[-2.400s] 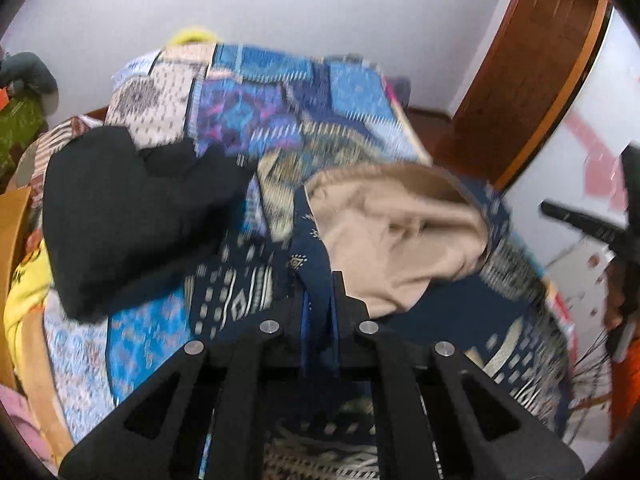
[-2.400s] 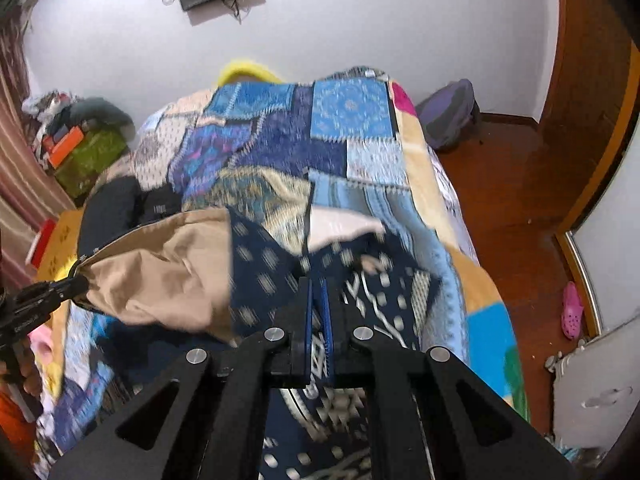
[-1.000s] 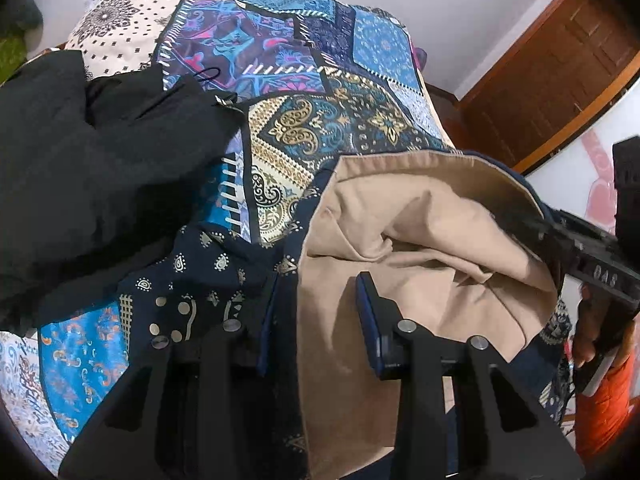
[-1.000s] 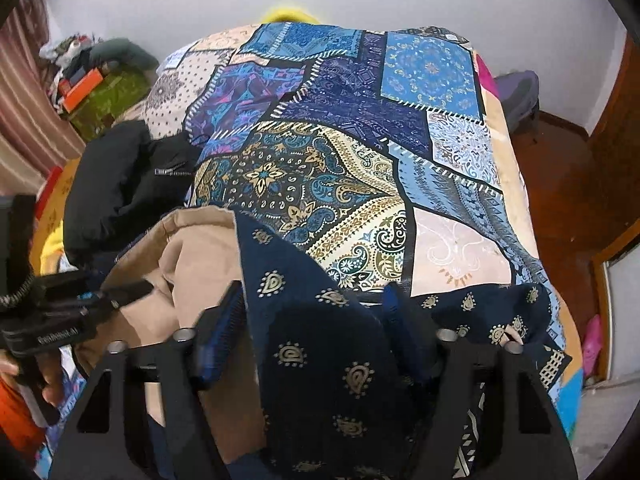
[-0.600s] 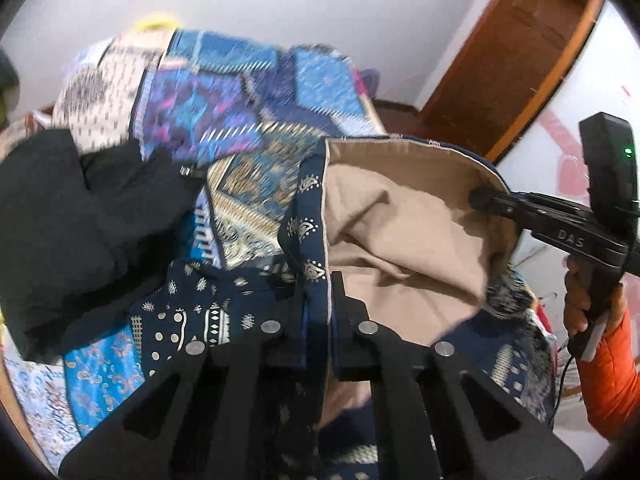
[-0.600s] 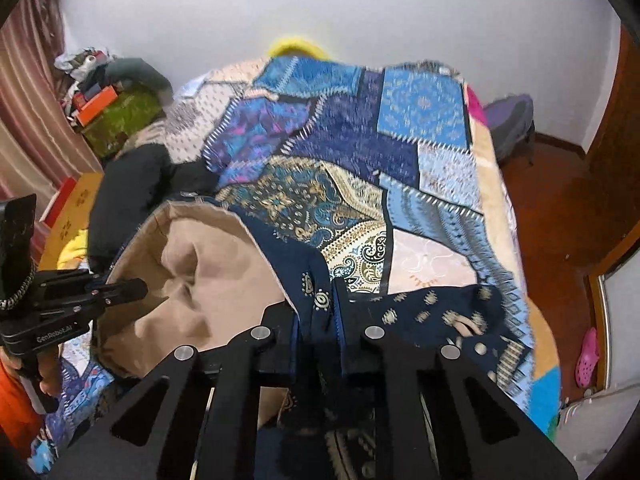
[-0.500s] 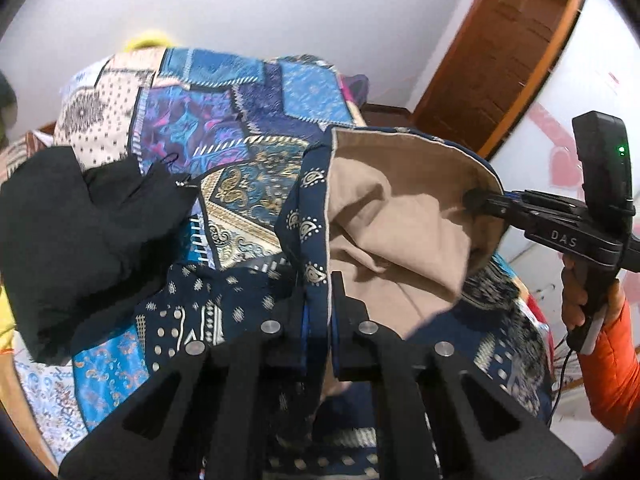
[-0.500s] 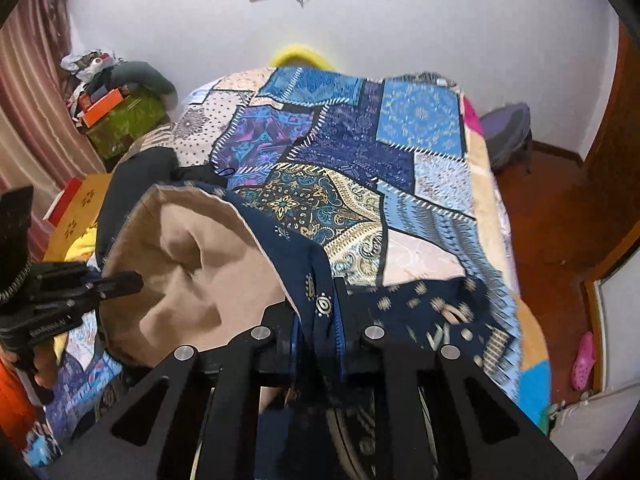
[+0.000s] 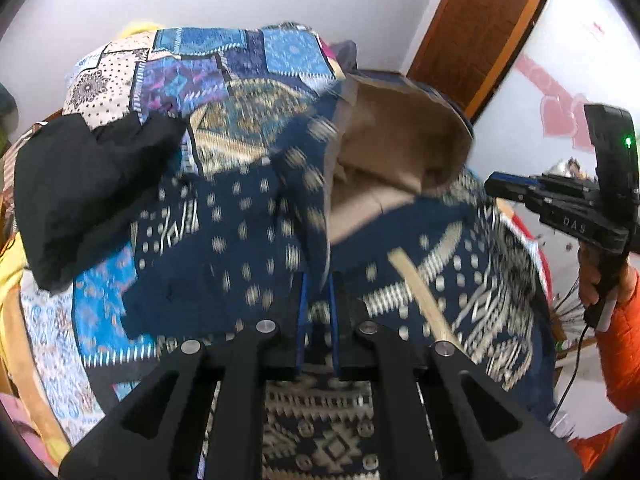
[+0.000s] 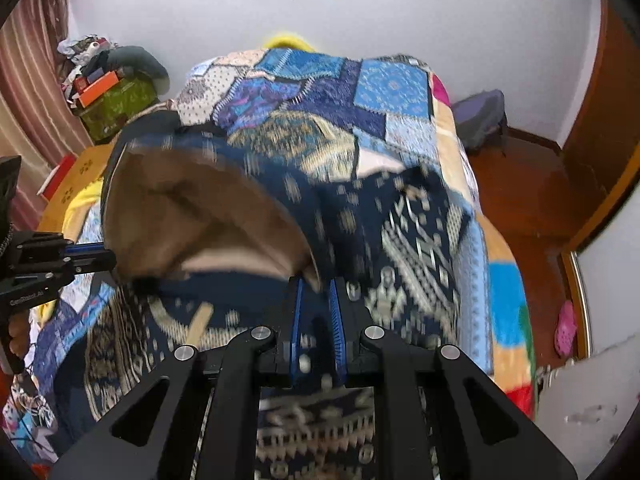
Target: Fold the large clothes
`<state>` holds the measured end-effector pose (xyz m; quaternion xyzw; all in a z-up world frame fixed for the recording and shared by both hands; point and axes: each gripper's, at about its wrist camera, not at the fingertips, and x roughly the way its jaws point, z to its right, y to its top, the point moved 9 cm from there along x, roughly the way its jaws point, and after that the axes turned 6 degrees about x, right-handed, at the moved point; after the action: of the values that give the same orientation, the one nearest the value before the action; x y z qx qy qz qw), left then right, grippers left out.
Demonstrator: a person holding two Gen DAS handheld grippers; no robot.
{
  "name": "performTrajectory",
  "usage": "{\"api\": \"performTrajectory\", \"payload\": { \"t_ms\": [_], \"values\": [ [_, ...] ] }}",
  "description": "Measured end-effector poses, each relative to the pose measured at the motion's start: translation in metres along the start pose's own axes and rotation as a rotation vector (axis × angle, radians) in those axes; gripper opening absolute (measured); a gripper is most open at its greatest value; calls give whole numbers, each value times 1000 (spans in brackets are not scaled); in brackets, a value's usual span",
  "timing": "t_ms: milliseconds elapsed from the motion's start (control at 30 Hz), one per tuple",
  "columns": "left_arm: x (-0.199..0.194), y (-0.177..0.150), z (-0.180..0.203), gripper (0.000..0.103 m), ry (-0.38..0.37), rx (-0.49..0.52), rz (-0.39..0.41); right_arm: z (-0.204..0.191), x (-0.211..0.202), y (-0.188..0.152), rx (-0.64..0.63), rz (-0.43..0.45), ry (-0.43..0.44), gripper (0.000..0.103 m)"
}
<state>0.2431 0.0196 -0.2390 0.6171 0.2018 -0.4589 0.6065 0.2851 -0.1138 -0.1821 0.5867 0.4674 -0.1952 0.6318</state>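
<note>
A large navy garment [image 9: 248, 248] with cream print and a tan lining [image 9: 400, 148] hangs over a patchwork bed. My left gripper [image 9: 318, 284] is shut on its navy edge. My right gripper [image 10: 316, 284] is shut on the opposite edge of the same garment [image 10: 400, 232], whose tan lining [image 10: 192, 216] bulges to the left. Each gripper shows in the other's view: the right one [image 9: 492, 184] at the right side, the left one [image 10: 108, 258] at the left side. The cloth is blurred by motion.
A patchwork quilt [image 9: 224, 64] covers the bed [image 10: 384, 92]. A black garment [image 9: 80, 184] lies on the bed's left. A wooden door [image 9: 480, 32] and wood floor [image 10: 528, 184] are to the right. Boxes and clutter [image 10: 108, 92] stand at the left wall.
Both grippers opened about a second ago, then shut again on the garment's edges. Since then the tan-lined fold has swung up and away, and the cloth is moving fast.
</note>
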Motion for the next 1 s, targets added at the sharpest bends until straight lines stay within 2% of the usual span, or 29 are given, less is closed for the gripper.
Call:
{"api": "performTrajectory", "payload": {
  "t_ms": [200,267,367,433,500,600,667,767,1000],
  "values": [
    [-6,-33,12,16,71,83,-27,11,-4,-25,13,-32,-34,12],
    [-11,-37,9,28,98,80,-21,11,-9,-26,8,-26,-31,12],
    [-17,-34,-1,34,125,42,4,7,-14,-20,6,-11,-27,13],
    [-19,-28,-8,34,136,19,14,2,-15,-15,-1,-10,-20,16],
    [-20,-20,-13,34,134,-3,31,-5,-14,-7,-25,-1,-17,32],
    [-21,-5,-21,43,142,-16,57,-19,-13,4,-72,40,-30,54],
    [-20,6,-25,46,156,-19,74,-28,-9,13,-101,52,-27,58],
    [-13,18,-31,47,149,-23,80,-39,5,28,-125,45,-7,58],
    [15,40,-47,47,96,-72,69,-51,47,61,-112,-1,28,58]
  ]
}}
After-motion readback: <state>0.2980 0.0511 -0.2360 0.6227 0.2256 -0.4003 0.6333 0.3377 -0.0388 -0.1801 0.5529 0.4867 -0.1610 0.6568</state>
